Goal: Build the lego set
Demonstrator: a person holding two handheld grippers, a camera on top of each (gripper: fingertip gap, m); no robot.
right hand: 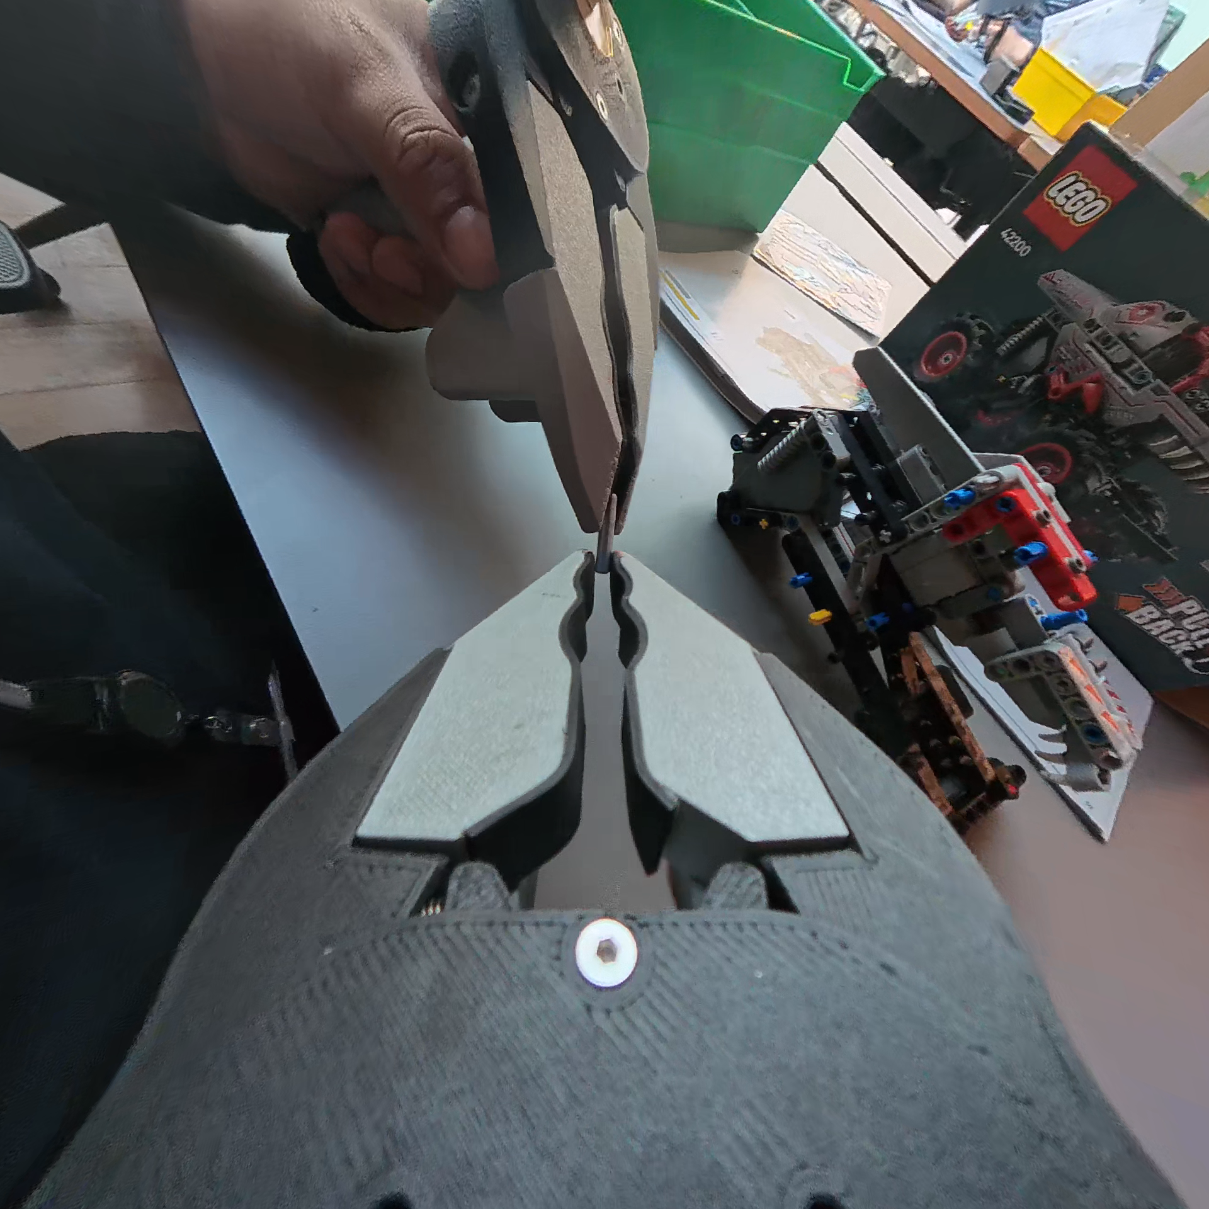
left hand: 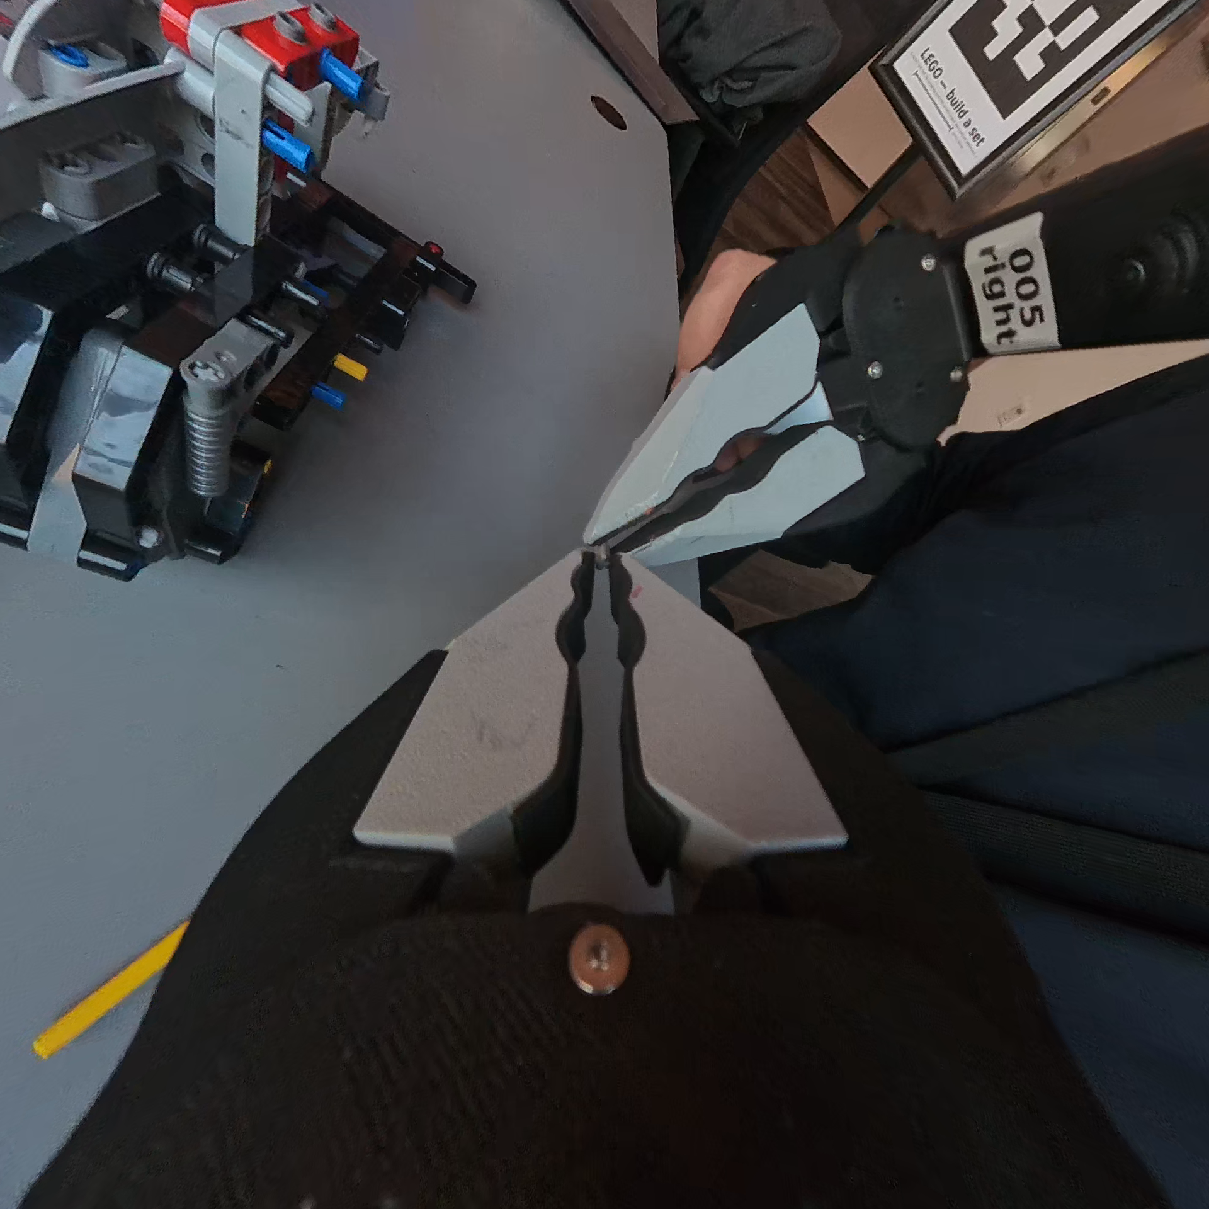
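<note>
Item 1, left gripper (left hand: pixel 598 564): my jaws are nearly together, pinching the near end of a small dark pin (right hand: pixel 607 531). In the right wrist view this same gripper comes down from above, a hand (right hand: pixel 340 163) on its handle.

Item 2, right gripper (right hand: pixel 598 564): jaws likewise drawn close on the other end of the pin. Tip to tip with the left gripper, the piece bridging the two. Which one truly bears it I cannot tell; I judge this a hand-over or a re-grip in mid-air, above the table edge (left hand: pixel 661 196).

Item 3, partly built model (left hand: pixel 170 314): gray, black and red, with blue pins and one yellow pin sticking out. Sits on the table ahead and to the left of my left jaws; ahead and to the right of my right jaws. Well apart from both tips. Chassis, spring strut and a toothed section look assembled. No wheels fitted that I can see, so by my reckoning a good share remains.

Item 4, yellow axle (left hand: pixel 108 994): loose on the table, behind and left of the left jaws, unused.

Item 5, set box (right hand: pixel 1079 392): standing beyond the model, right of my right jaws, with an instruction booklet (right hand: pixel 733 340) lying flat nearby.

Item 6, green bin (right hand: pixel 733 118): far ahead, behind the left gripper.

Outstanding: seat the pin in the model, then continue.
</note>
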